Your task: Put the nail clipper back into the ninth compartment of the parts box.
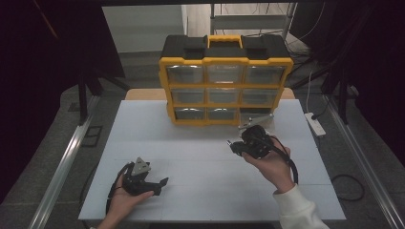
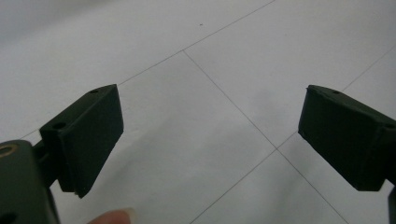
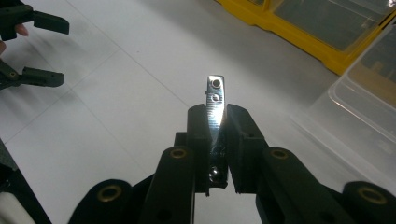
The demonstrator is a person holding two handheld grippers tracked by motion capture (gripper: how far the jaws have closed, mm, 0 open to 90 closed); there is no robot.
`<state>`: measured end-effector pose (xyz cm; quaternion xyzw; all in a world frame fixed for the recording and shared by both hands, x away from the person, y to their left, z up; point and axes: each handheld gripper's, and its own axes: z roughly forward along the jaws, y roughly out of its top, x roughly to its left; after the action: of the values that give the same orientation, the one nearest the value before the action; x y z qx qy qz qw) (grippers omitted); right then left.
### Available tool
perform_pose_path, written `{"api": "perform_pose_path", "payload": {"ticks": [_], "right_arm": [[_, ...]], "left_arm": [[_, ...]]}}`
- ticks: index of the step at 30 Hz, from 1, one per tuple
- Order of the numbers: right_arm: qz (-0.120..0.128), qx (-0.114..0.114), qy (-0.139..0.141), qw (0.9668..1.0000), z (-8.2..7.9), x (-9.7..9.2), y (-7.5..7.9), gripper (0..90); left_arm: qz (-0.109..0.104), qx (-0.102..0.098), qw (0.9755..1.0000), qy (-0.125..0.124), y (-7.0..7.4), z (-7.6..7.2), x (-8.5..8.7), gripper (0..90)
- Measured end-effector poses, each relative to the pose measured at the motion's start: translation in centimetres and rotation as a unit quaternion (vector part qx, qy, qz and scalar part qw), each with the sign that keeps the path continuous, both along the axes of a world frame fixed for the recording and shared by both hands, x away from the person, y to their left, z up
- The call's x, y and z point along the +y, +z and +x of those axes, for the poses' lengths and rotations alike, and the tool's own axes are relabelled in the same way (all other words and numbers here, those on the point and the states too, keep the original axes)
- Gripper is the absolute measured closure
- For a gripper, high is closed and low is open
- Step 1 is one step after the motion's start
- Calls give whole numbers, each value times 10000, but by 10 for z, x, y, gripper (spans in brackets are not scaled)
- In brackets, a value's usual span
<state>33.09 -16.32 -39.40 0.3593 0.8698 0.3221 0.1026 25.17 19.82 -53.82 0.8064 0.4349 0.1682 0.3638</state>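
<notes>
A shiny flat metal strip (image 3: 215, 93) with two small holes near its tip stands up between the jaws of my right gripper (image 3: 217, 122), which is shut on it. In the high view, the right gripper (image 1: 232, 144) is held above the table in front of the organizer's lower right corner, pointing left. My left gripper (image 1: 161, 187) rests low over the table's front left, jaws wide apart. The left gripper view shows it (image 2: 210, 135) open over the bare white table (image 2: 196, 93). From the right gripper view, the left gripper (image 3: 60, 51) is seen farther off, also open.
A yellow and black drawer organizer (image 1: 224, 62) with clear drawers stands at the back middle of the white table (image 1: 191, 138). One clear drawer (image 3: 364, 107) at its bottom right is pulled out toward the right gripper. A power strip (image 1: 315, 123) lies off the table's right edge.
</notes>
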Motion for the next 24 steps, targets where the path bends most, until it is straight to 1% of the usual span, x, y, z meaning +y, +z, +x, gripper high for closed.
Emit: {"api": "perform_pose_path", "payload": {"ticks": [24], "right_arm": [[48, -56, -153, 9999, 14, -8, 4, 797]], "left_arm": [[12, -6, 10000, -3, 0, 0, 0, 75]]}}
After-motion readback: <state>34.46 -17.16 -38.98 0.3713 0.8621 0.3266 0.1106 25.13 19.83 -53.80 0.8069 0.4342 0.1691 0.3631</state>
